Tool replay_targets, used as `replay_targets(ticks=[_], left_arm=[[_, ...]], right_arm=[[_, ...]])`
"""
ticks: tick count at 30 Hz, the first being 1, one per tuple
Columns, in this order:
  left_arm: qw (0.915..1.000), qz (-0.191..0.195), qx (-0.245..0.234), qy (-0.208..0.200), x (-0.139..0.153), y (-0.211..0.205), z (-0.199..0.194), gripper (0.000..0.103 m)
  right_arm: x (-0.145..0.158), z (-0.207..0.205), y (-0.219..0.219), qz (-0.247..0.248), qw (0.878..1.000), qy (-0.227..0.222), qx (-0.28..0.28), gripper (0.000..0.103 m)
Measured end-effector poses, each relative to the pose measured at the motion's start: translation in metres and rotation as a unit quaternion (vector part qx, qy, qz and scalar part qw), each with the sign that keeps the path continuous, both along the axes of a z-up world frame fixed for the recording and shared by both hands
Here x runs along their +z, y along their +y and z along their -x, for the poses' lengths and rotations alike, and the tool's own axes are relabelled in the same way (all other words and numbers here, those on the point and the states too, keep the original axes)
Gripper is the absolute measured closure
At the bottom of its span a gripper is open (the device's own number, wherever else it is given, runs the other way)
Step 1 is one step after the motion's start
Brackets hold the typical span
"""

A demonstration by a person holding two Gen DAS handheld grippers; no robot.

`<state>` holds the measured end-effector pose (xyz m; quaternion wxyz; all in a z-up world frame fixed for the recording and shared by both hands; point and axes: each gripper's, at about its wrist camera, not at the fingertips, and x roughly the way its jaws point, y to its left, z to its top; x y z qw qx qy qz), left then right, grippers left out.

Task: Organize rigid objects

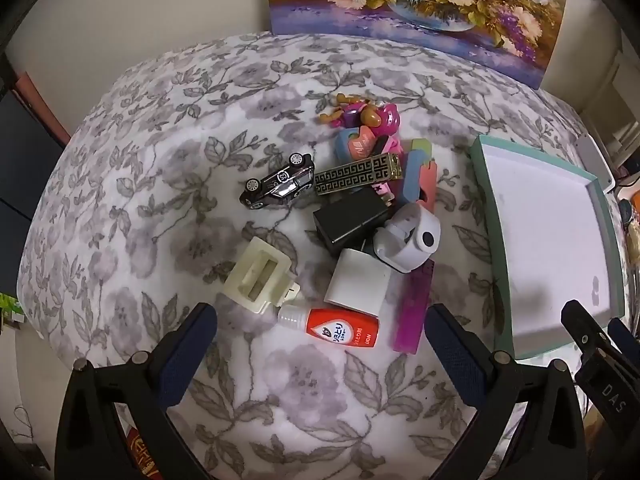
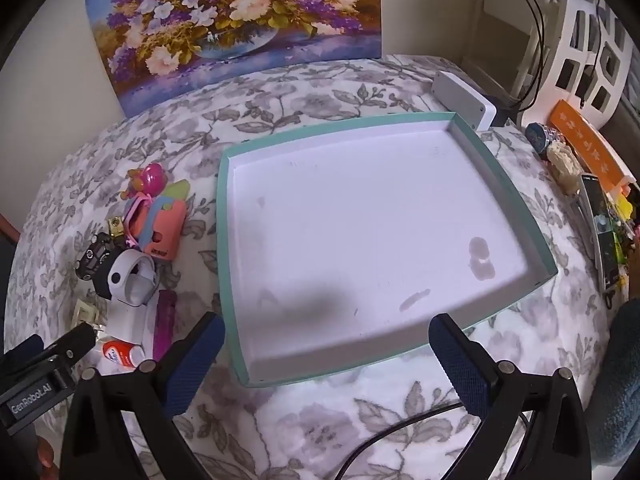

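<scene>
While both tools stand wide apart, empty: red bottle [image 1: 343, 327] lies just ahead of left tool [image 1: 320, 344], long axis crosswise; tray [image 2: 230, 240] empty, ahead of right tool [image 2: 326, 350].

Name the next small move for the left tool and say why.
Probably lower the left tool onto the red bottle. Both tools are open and hold nothing, the tray has nothing in it, and the bottle lies nearest, between the left tool's fingers at the pile's near edge.
</scene>
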<state>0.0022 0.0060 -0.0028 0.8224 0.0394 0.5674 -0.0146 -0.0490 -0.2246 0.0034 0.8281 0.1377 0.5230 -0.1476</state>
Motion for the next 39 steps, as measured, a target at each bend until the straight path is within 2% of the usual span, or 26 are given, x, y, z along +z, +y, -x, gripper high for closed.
replay_targets(ticks=[7,39], left_arm=[[0.9999,0.003,0.004,0.009,-0.004,0.002,0.0,0.0],[1.0,-0.005,-0.001,0.005,-0.001,0.003,0.001,0.0]], right_arm=[[0.005,-0.002,0.009,0.021,1.0,-0.006,0.016,0.0],[0.002,-0.004,0.008,0.011,1.0,-0.007,0.02,0.0]])
